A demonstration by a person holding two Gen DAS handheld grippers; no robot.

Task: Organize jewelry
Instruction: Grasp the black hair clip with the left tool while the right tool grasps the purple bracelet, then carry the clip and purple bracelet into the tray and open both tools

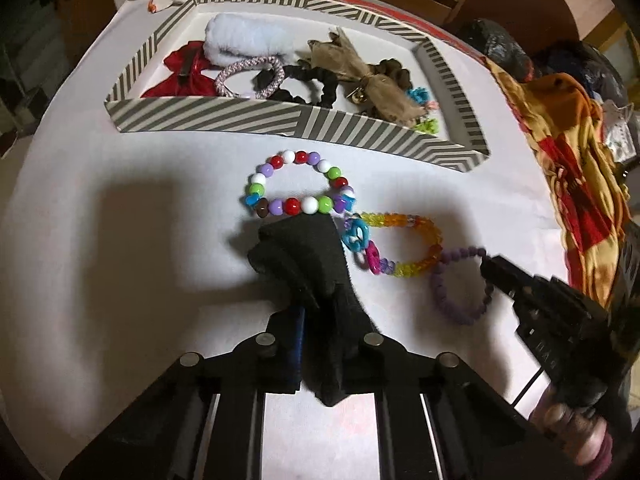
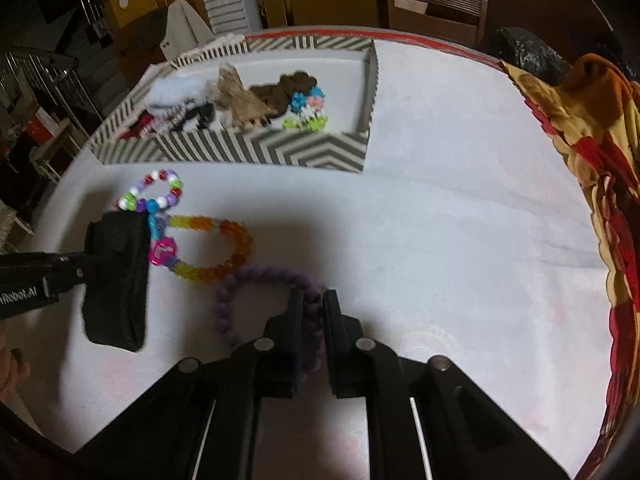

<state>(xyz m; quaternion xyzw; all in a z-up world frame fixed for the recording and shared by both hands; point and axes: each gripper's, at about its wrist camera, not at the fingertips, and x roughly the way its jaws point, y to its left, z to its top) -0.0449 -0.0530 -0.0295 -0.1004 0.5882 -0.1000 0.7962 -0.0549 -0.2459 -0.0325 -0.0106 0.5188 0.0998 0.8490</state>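
In the left wrist view, the left claw (image 1: 316, 292) pinched a folded piece of black felt-like cloth (image 1: 304, 256) above the white cloth-covered table (image 1: 120, 240), just before a ring of glossy round multicolored beads (image 1: 298, 184) and a faceted translucent orange-yellow bracelet (image 1: 416, 240). In the right wrist view, the right claw (image 2: 311, 300) was closed on a matte purple bead bracelet (image 2: 256, 280) lying on the table, with the striped cardboard box (image 2: 256, 148) of soft scrunchies behind.

I note a matt white cloth (image 2: 440, 240) on the table, a striped paper-faced box (image 1: 248, 120), glossy plastic beads (image 1: 300, 184), translucent orange beads (image 2: 224, 248), matt purple beads (image 2: 256, 276), and a black fabric pouch (image 2: 116, 280).
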